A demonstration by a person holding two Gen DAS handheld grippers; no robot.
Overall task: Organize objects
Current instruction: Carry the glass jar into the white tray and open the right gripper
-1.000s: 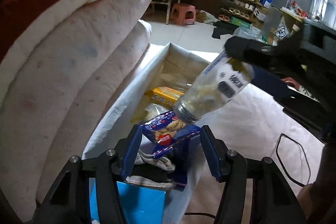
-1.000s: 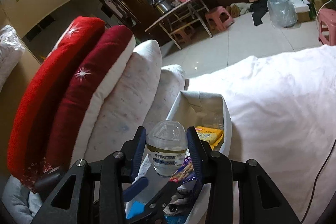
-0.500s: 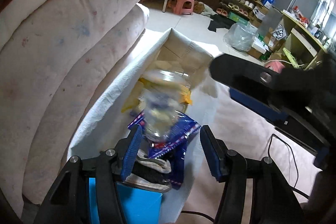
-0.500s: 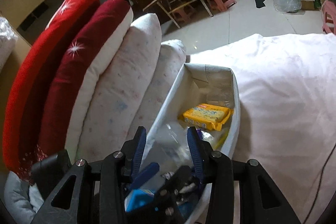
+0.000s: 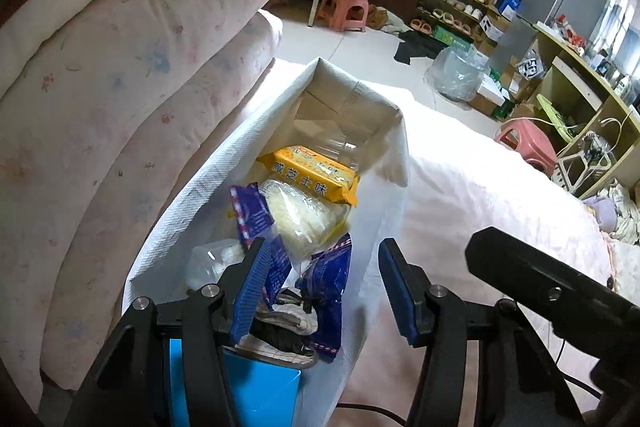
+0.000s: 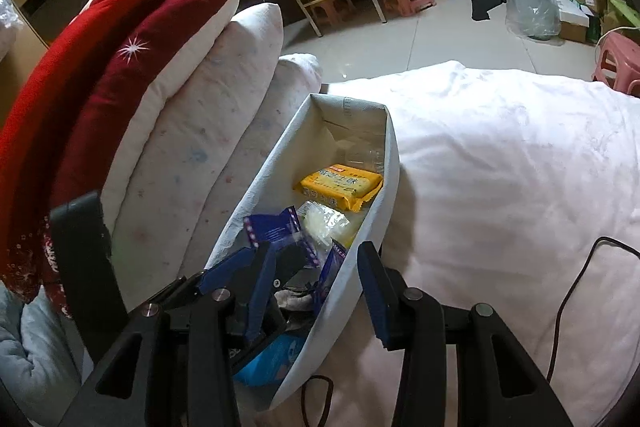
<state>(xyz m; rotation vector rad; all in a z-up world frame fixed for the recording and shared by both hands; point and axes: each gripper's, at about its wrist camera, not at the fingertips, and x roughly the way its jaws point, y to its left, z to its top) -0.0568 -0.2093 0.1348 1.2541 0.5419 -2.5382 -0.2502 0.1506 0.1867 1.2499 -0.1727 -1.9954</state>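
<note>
Left wrist view: clear bottle (image 5: pixel 304 215) lies in white fabric bin (image 5: pixel 224 179), long axis running away from the fingers, just ahead of left gripper (image 5: pixel 320 287), jaws apart, empty. Right gripper (image 6: pixel 316 283) straddles the bin's near wall, empty; left is nearer.

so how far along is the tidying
Mostly done, it seems: the white fabric bin already holds the yellow biscuit pack, blue snack packets and a clear bottle. Both grippers' jaws stand open, holding nothing. Nothing loose shows on the bed sheet.
</note>
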